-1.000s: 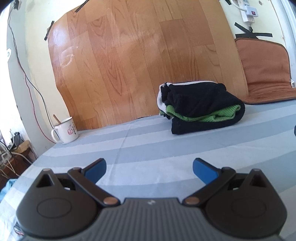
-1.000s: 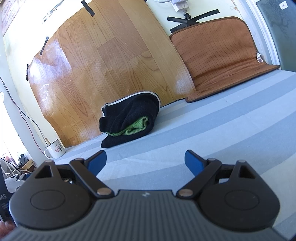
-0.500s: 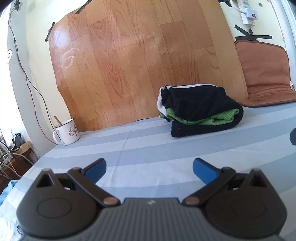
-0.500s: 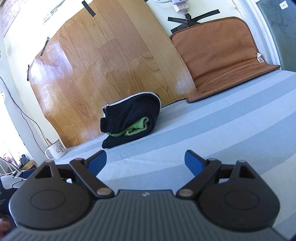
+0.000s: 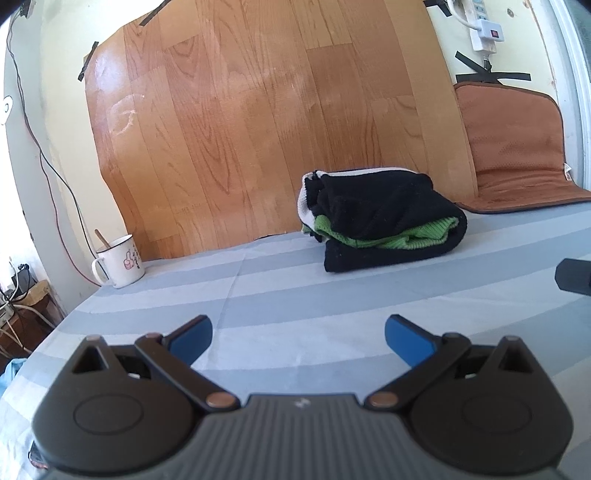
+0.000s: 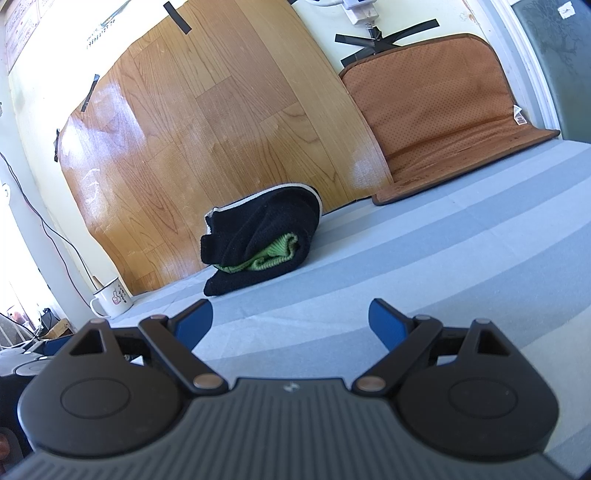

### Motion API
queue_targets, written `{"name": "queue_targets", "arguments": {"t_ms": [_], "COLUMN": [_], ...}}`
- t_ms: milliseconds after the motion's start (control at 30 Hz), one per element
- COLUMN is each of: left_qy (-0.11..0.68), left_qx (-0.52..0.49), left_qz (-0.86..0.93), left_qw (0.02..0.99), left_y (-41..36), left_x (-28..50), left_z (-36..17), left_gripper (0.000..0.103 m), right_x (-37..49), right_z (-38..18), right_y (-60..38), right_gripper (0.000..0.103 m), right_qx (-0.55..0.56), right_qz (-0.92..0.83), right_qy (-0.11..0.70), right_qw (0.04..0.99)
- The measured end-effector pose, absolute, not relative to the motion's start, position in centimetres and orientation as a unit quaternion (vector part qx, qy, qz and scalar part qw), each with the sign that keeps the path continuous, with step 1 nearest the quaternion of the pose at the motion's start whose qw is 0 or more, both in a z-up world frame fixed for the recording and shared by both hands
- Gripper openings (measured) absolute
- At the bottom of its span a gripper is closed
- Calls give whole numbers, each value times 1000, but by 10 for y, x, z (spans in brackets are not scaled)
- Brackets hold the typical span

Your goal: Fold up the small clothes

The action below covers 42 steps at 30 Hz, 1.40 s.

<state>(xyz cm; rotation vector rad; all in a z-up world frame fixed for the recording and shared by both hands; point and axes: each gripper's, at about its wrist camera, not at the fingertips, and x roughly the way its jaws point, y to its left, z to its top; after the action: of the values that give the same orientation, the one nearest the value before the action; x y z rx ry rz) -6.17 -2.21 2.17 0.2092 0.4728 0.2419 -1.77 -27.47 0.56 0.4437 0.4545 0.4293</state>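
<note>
Two grippers hang low over a striped blue sheet [image 5: 332,295], and both have their blue fingers spread wide with nothing between them.

Far left, a white mug [image 5: 120,260] stands at the edge of the sheet, close to the wall. A stick pokes out of it. Thin wires [image 5: 48,166] run down the wall behind it.

The left gripper [image 5: 298,338] sits near the front of the sheet, well apart from the clothes. Its fingers [image 5: 192,338] touch nothing.

Behind it, a big wood board [image 5: 258,129] leans on the wall, held with black tape. The clothes [image 5: 380,218] lie in a folded bundle on the sheet, just in front of the board. The bundle is black outside, with green cloth peeking from the middle and a white edge on top.

The right gripper [image 6: 291,319] also sits near the front, well apart from the bundle [image 6: 258,240].

Far right, a brown mat [image 6: 439,110] leans on the wall, its lower end lying on the sheet [image 6: 443,258]. A white power strip [image 5: 484,26] hangs above it.
</note>
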Motion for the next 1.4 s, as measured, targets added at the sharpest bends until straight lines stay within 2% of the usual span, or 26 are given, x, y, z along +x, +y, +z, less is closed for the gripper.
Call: {"name": "queue_targets", "arguments": {"t_ms": [400, 1400], "left_qy": [288, 314], "left_qx": [86, 88], "left_qz": [129, 148], "left_qw": [945, 934], "left_y": [-18, -11], "left_x": [-56, -52], "left_z": [17, 10], "left_gripper": [103, 103], "right_x": [-17, -17], "right_z": [6, 5], "right_y": [-274, -274], "right_gripper": [93, 93], "right_qx": [217, 214], "right_qz": [209, 221], "right_qy": [222, 225], "right_qw": [927, 925]}}
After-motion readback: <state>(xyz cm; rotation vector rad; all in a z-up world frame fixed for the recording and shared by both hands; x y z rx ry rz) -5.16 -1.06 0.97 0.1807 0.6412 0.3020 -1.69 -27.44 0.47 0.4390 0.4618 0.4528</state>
